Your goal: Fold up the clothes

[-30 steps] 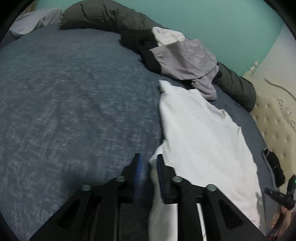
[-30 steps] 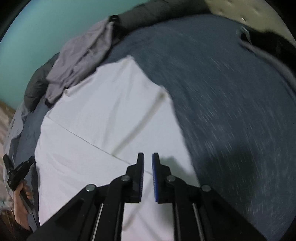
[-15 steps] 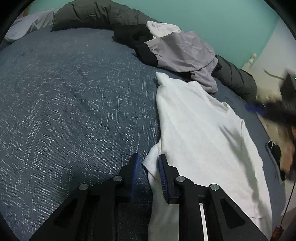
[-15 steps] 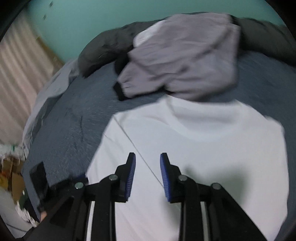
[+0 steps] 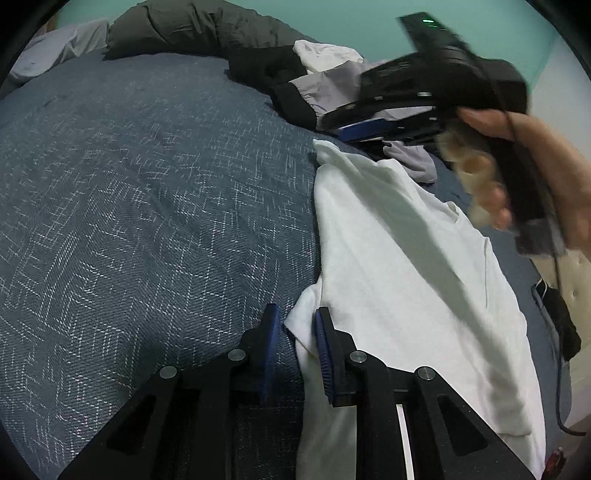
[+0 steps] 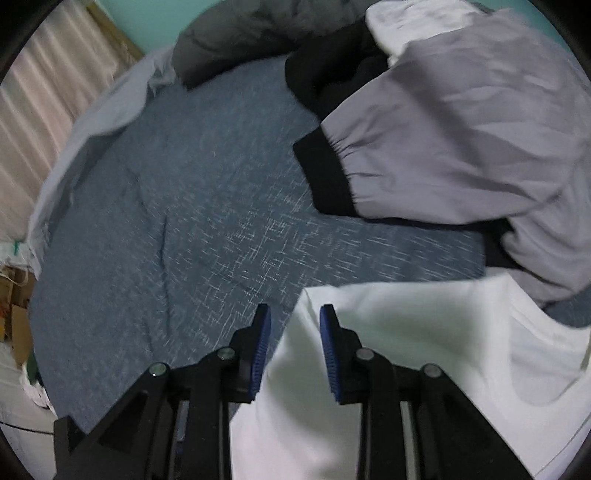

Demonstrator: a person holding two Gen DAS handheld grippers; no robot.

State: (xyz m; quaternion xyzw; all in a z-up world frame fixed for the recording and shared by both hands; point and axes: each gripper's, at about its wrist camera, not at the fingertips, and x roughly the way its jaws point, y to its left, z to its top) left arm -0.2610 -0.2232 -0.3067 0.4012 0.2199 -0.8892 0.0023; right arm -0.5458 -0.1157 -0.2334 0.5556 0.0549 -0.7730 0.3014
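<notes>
Your left gripper [image 5: 295, 321] points down at the near edge of the white shirt [image 5: 406, 277]. Its jaws are a little apart, let go and not squeezing. A corner of the shirt sits between them. The right pad touches the cloth, and a thin strip of bed shows by the left pad.

Your right gripper [image 6: 295, 321] hangs over the far corner of the shirt. Its jaws have just been opening and now stand apart, let go, with nothing pinched between them (the shirt lies under them). From the left wrist view you can see your right hand [image 5: 535, 166] wrapped round its handle. A small green light [image 5: 428, 21] glows on top. That view of it is blurred.

The shirt lies spread on the bed [image 5: 147, 203], along its right side, with soft wrinkles in it.

The bed has a blue cover with thin white crisscross lines. At its far end sits a heap of clothes. In it is a grey jacket [image 6: 461, 129] with a black cuff, just beside the shirt's top edge, and a bit of white cloth peeks out behind it. A dark quilt [image 5: 192, 33] is bunched along the back. The wall [image 5: 351, 18] is green-blue. A pale curtain [image 6: 44, 122] hangs on one side, and a cream padded headboard [image 5: 576, 291] stands on the other.
</notes>
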